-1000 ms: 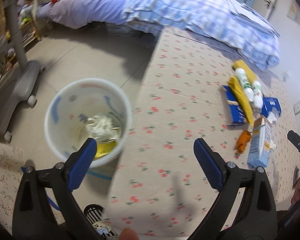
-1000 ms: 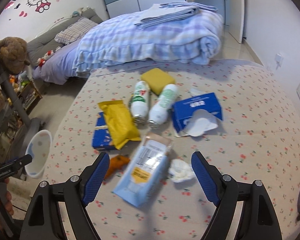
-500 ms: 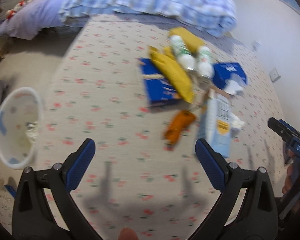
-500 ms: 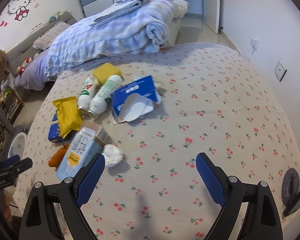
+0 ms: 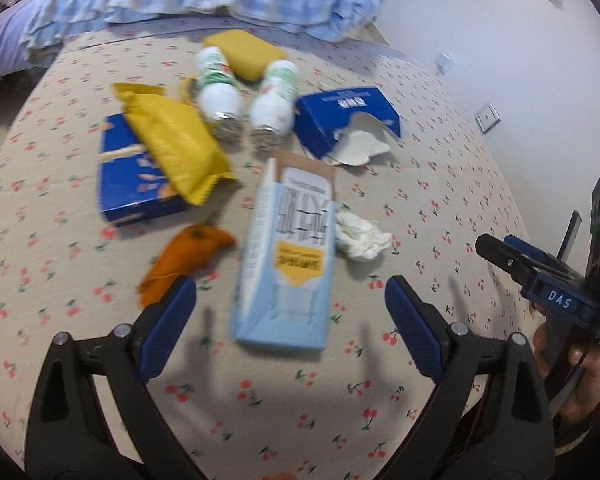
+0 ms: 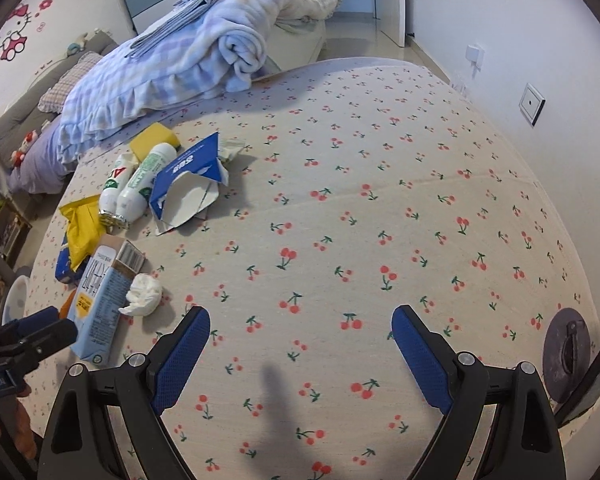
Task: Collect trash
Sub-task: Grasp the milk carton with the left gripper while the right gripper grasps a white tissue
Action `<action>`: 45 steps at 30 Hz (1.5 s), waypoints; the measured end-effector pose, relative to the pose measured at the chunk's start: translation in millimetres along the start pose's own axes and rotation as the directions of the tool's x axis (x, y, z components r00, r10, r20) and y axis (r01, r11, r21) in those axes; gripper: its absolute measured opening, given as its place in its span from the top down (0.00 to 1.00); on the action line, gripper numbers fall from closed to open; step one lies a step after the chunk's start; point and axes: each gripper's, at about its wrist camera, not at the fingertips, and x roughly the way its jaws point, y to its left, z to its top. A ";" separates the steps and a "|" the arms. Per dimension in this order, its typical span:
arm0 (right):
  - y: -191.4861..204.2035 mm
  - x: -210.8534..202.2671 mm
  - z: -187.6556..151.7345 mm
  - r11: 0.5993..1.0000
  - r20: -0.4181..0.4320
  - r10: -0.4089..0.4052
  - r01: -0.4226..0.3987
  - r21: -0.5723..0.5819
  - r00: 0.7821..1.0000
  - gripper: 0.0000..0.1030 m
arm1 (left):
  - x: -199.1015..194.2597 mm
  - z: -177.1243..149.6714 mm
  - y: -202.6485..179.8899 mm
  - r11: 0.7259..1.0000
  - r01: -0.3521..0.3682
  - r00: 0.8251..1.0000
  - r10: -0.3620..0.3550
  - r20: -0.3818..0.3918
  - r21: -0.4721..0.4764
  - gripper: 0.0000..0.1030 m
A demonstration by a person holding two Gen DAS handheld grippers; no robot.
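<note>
1. Writing: "DAS" in white on the right tool [image 5: 500, 254], seen from the left cam. Dark blue torn cardboard box [image 5: 346, 118] carries white print, too blurred to read. Light blue carton w/ yellow label [image 5: 290, 256] has dark print, unreadable.
2. Trash sits in a cluster on the cherry-print bed cover [image 6: 380, 220]: the carton, crumpled white tissue [image 5: 360, 236] touching its right side, orange wrapper [image 5: 184, 256] at its left, yellow foil bag [image 5: 172, 144] lying over a flat blue packet [image 5: 128, 196], two white bottles w/ green labels [image 5: 240, 96], yellow sponge block [image 5: 244, 50] behind them.
3. Left tool [image 5: 290, 308]: jaws wide, just narrowed a bit, nothing gripped; carton's near end lies between the tips.
4. Right tool [image 6: 300, 344]: jaws wide, nothing between, over bare cover.
5. Right cam only: Hello Kitty wall sticker [image 6: 14, 34], white bin rim [image 6: 14, 300], dark round disc [image 6: 566, 354]. Blue checked blanket [image 6: 172, 68] shows in both.
</note>
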 end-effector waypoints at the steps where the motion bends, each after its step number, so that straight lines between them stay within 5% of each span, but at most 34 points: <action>1: -1.6 0.4 -0.1 1.000 -0.001 0.000 0.000 0.001 1.000 0.09 | 3.8 0.6 -1.9 1.000 0.003 1.000 -0.003 -0.003 0.007 0.11; 8: -2.1 4.6 0.9 1.000 -0.015 0.005 -0.005 -0.008 1.000 0.09 | 22.4 3.1 -1.3 1.000 0.003 0.999 -0.002 -0.039 0.012 0.44; 19: 29.2 15.9 6.6 0.996 -0.039 0.040 -0.043 -0.076 0.998 0.09 | -28.5 5.3 10.2 1.000 0.009 0.997 -0.011 0.083 0.027 0.44; 34: 105.4 50.4 -3.6 0.966 -0.134 0.111 -0.139 -0.220 0.985 0.10 | -75.6 -6.3 85.3 0.991 -0.034 0.988 0.053 0.148 -0.126 0.44; 43: 138.6 65.5 -7.1 0.938 -0.084 0.031 -0.058 -0.343 0.996 0.34 | -91.3 -18.0 111.6 0.985 -0.064 0.983 0.090 0.158 -0.162 0.44; 45: 144.3 66.2 -6.4 0.933 -0.079 0.043 -0.069 -0.354 0.996 0.47 | -93.7 -20.2 115.6 0.983 -0.068 0.983 0.095 0.159 -0.170 0.44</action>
